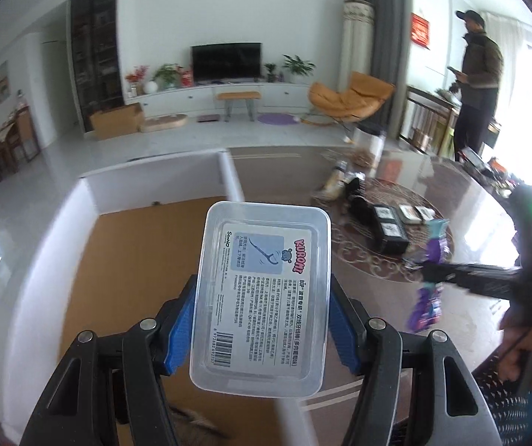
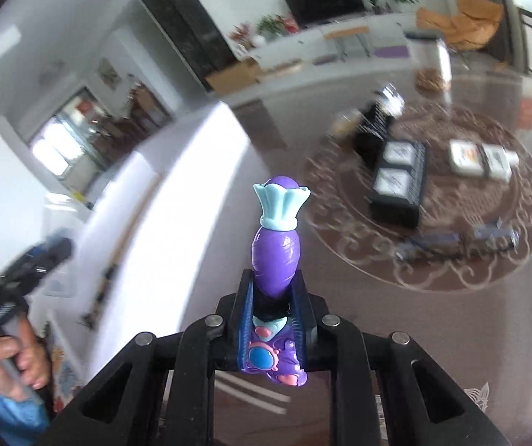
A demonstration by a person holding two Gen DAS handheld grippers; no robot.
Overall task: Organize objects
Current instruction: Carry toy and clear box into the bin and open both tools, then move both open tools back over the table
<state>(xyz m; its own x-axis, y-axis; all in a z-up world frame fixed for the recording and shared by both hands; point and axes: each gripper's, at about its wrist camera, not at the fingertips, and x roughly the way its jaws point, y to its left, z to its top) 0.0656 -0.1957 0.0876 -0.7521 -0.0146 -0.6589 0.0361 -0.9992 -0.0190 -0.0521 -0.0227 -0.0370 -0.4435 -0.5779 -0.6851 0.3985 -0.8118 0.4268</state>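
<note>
My left gripper (image 1: pixel 262 290) is shut on a clear plastic floss-pick box (image 1: pixel 262 297) with a Kuromi label, held above a white bin (image 1: pixel 158 182) with a brown cardboard floor. My right gripper (image 2: pixel 273 290) is shut on a purple toy (image 2: pixel 276 252) with a light blue frilled top, held above the glossy brown table (image 2: pixel 414 334). The right gripper and the toy (image 1: pixel 429 290) also show at the right of the left wrist view, blurred. The left gripper (image 2: pixel 32 260) shows blurred at the left of the right wrist view.
On the table's round patterned part lie black boxes (image 1: pixel 385 230) with white labels, small white packs (image 1: pixel 414 213) and dark blue packets (image 2: pixel 455 241). A clear jar (image 1: pixel 368 141) stands at the far edge. A person (image 1: pixel 477 81) stands at the back right.
</note>
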